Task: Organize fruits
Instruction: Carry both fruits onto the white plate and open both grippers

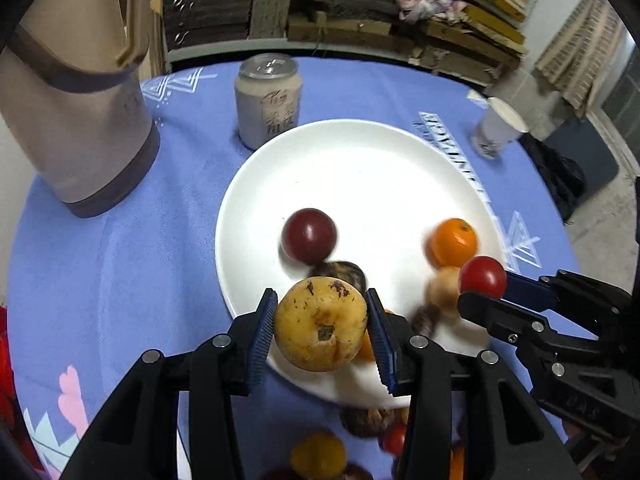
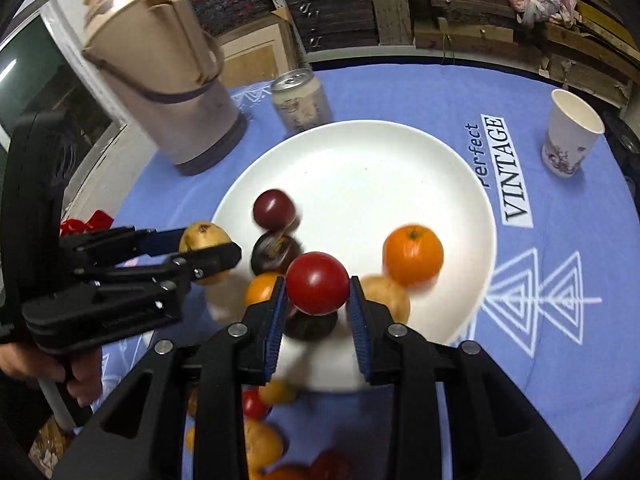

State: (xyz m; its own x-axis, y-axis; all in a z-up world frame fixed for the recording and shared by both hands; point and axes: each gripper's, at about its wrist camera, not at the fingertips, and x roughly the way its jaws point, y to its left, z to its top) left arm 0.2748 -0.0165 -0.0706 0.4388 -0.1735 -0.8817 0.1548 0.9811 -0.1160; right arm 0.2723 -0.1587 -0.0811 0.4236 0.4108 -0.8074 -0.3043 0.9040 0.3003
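Observation:
My left gripper (image 1: pixel 322 326) is shut on a speckled yellow fruit (image 1: pixel 320 324), held above the near rim of the white plate (image 1: pixel 360 168). Seen from the right wrist, that same left gripper (image 2: pixel 208 246) carries the yellow fruit (image 2: pixel 200 234) at the plate's left edge. My right gripper (image 2: pixel 318 300) is shut on a red tomato (image 2: pixel 317 282) over the plate's near part; from the left wrist view the right gripper (image 1: pixel 486 286) comes in from the right with the tomato (image 1: pixel 482 276). On the plate (image 2: pixel 360 168) lie a dark red plum (image 2: pixel 274 209), an orange (image 2: pixel 413 254) and several other fruits.
A beige thermos (image 2: pixel 160 80), a drink can (image 2: pixel 300 100) and a paper cup (image 2: pixel 570 134) stand on the blue cloth beyond the plate. More loose fruits (image 2: pixel 260 444) lie on the cloth below the grippers. A hand (image 2: pixel 52 364) holds the left gripper's handle.

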